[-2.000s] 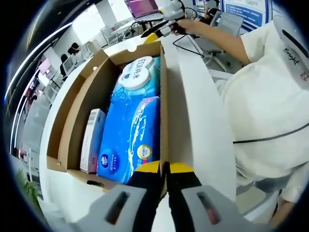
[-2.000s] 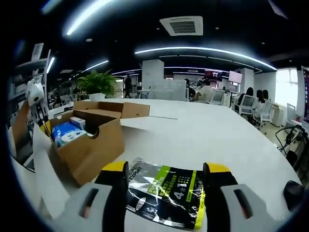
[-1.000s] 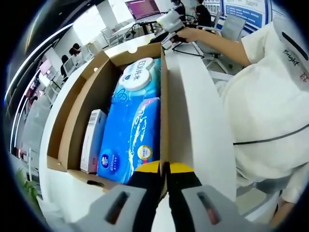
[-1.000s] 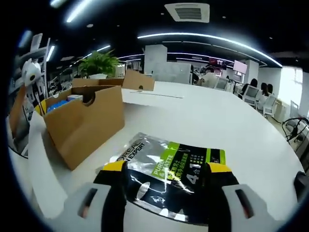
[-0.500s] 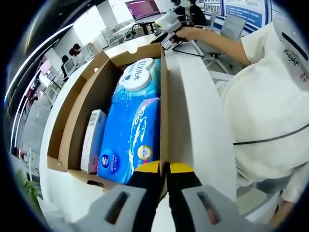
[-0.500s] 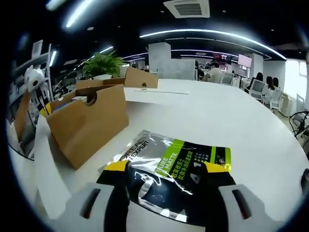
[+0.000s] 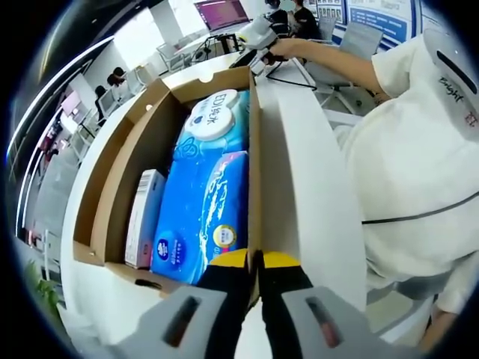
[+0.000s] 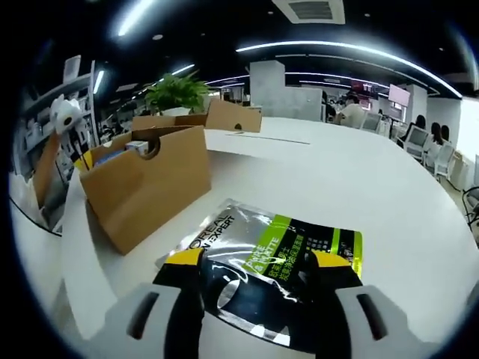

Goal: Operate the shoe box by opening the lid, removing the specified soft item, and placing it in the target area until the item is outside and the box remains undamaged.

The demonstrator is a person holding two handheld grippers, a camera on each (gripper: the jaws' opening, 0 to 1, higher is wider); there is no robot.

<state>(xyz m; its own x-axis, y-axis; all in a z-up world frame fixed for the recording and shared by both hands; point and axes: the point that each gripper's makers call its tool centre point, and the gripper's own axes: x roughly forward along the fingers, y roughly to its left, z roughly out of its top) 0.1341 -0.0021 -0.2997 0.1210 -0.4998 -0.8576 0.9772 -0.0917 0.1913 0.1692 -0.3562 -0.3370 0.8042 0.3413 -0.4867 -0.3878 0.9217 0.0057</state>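
Observation:
The open brown shoe box [image 7: 142, 149] holds blue tissue packs [image 7: 206, 213], a round-lidded wipes pack [image 7: 213, 120] and a small white carton [image 7: 142, 217]. My left gripper [image 7: 254, 260] is shut on the box's near long wall. In the right gripper view a black and green foil pouch [image 8: 281, 254] lies flat on the white table [image 8: 359, 187], between the wide-apart jaws of my right gripper [image 8: 258, 262], which is open. The box [image 8: 146, 187] stands to the pouch's left. My right gripper [image 7: 258, 31] also appears beyond the box's far end, in a person's hand.
A person in white clothing [image 7: 419, 164] stands close along the table edge beside the box. The box's brown lid flap [image 8: 232, 116] lies open behind it, with a potted plant [image 8: 176, 93] further back. Bare table stretches right of the pouch. Desks and chairs fill the office behind.
The right gripper view has dropped lower and closer over the pouch, so box and pouch look larger. The left gripper stays clamped on the box wall.

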